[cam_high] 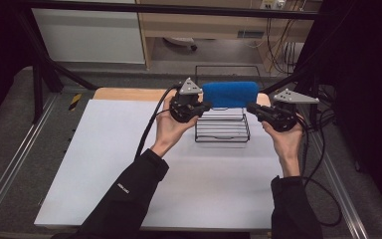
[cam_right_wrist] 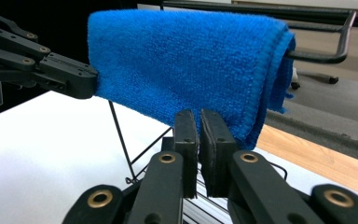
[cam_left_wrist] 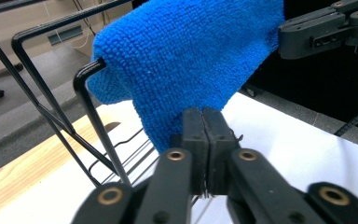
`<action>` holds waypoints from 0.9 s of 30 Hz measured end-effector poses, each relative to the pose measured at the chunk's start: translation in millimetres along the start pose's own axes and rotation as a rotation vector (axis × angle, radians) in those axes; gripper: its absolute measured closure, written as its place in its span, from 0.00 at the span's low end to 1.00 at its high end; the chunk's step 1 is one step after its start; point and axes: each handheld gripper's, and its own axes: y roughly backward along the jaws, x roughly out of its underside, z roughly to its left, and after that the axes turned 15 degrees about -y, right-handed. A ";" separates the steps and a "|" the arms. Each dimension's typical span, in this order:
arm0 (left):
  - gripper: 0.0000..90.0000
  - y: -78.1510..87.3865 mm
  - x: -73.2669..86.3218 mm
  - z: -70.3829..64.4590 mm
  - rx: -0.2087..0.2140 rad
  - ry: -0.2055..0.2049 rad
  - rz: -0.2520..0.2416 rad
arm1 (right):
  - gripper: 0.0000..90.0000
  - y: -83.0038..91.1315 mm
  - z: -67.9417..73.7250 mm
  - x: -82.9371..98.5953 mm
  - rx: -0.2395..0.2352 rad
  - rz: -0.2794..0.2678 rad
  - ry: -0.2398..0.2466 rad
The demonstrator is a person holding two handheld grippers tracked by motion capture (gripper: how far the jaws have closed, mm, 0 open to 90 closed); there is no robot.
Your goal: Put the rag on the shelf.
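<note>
While a folded blue terry cloth (cam_high: 230, 94) hangs draped over the top bar of a black wire rack (cam_high: 222, 130), the left gripper (cam_high: 203, 106) and right gripper (cam_high: 252, 108) pinch its lower corners, jaws closed. Hanging looks nearly done; releasing remains.

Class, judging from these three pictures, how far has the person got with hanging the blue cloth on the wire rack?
Done: the blue cloth is draped over the top bar of the black wire rack, folded over it. In hand: the left gripper and right gripper sit at the cloth's two ends, jaws shut; whether they pinch its edge is unclear. Left: probably letting go and drawing both hands back.
</note>
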 end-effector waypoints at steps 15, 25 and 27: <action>0.60 44.1 26.5 2.7 -0.029 0.023 0.045 | 0.69 20.4 16.2 0.4 -0.048 -0.022 0.005; 0.39 75.1 67.4 1.5 -0.054 0.003 0.070 | 0.33 26.7 26.2 8.5 -0.042 -0.009 -0.014; 0.35 82.0 78.1 2.1 -0.063 0.009 0.076 | 0.27 25.2 27.6 12.2 -0.033 0.006 -0.011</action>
